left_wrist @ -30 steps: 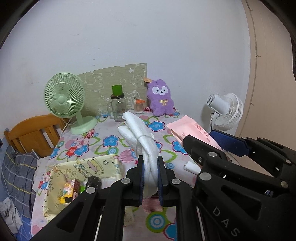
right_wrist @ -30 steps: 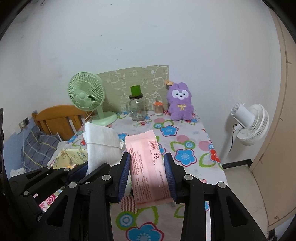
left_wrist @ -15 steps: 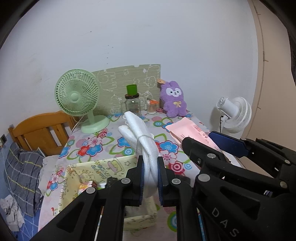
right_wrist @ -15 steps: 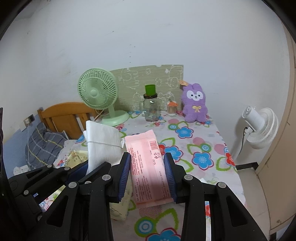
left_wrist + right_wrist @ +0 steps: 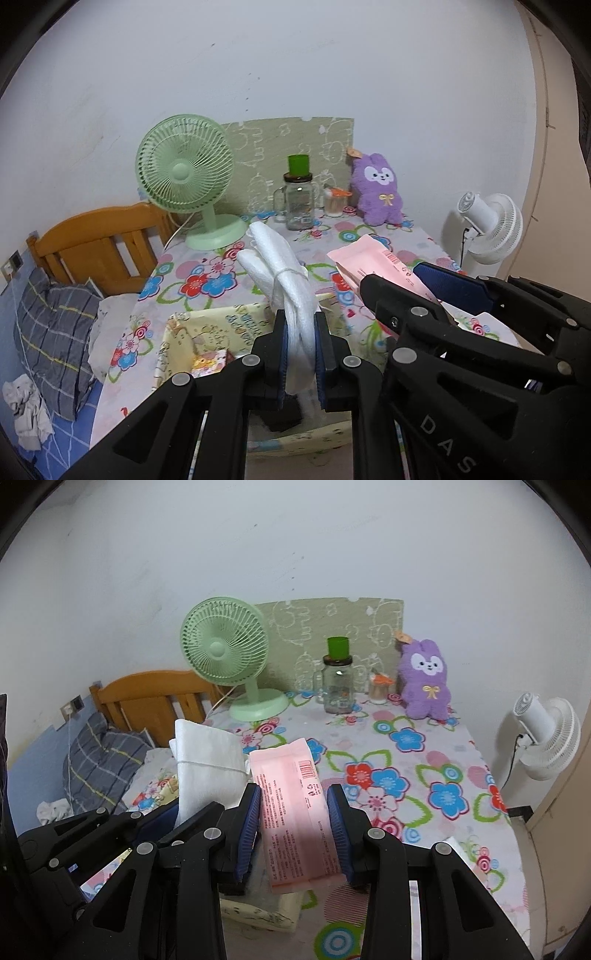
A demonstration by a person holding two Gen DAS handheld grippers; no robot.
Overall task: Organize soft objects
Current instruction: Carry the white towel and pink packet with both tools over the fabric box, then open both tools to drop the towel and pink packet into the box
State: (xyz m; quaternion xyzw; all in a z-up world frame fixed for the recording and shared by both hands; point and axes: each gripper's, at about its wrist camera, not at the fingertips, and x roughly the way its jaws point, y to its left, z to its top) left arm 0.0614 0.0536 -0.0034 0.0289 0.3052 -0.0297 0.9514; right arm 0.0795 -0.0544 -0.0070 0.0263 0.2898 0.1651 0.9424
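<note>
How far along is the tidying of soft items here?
Done: nothing soft visibly lies in the yellow fabric bin yet. In hand: left gripper clamps the white cloth bundle; right gripper clamps the pink pack. Left: placing both; the purple plush sits untouched.

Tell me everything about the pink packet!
The pink packet is a flat, soft-looking plastic pack with a barcode and small print on its face. The right gripper is shut on its sides, holding it in the air above the flowery tablecloth, its top tilted away. Nothing else appears to touch it.
</note>
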